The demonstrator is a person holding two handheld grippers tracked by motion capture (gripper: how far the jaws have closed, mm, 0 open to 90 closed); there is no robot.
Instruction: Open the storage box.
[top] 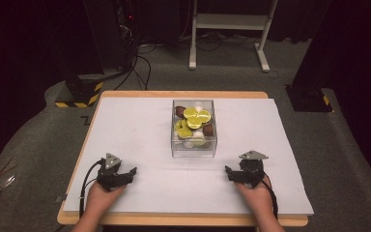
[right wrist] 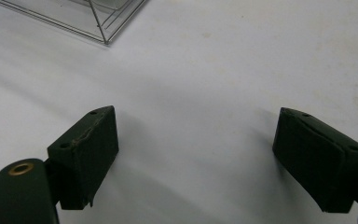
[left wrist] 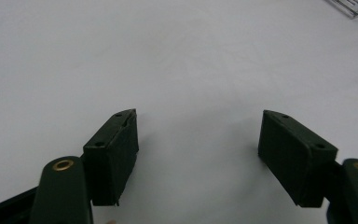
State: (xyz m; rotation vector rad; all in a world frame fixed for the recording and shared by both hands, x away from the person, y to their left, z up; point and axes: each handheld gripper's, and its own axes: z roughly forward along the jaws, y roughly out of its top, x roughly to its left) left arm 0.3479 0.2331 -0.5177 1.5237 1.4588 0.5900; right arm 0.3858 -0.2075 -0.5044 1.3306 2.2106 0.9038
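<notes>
The clear box (top: 193, 129) is placed on the white tabletop (top: 135, 130), a little beyond its middle as seen from the person's side. It is filled with lime slices (top: 193, 117), some brown pieces (top: 207, 129) and a few pale pieces which cannot be identified. No lid can be made out on the box; its top seems to be open, but this is not certain.

In front of the box, near to the left, the left tongs (top: 131, 173) are resting low over the tabletop, and their two black pads are wide apart with nothing between them, as is shown in the left gripper view (left wrist: 196, 140). In front of the box, near to the right, the right tongs (top: 229, 173) are kept in the same way, spread apart and empty (right wrist: 193, 149). Both are apart from the box; no contact is seen.

It is judged that the reach towards the box is the step in hand. To do it well, one pair of tongs should be brought against a wall of the box to steady it, while the other is lowered from above on one piece, so that the thin wall is not pushed and the box is not slid.

In each gripper view the box is cut off at the upper edge, so only a corner of it is seen (left wrist: 354, 5) (right wrist: 93, 18).
</notes>
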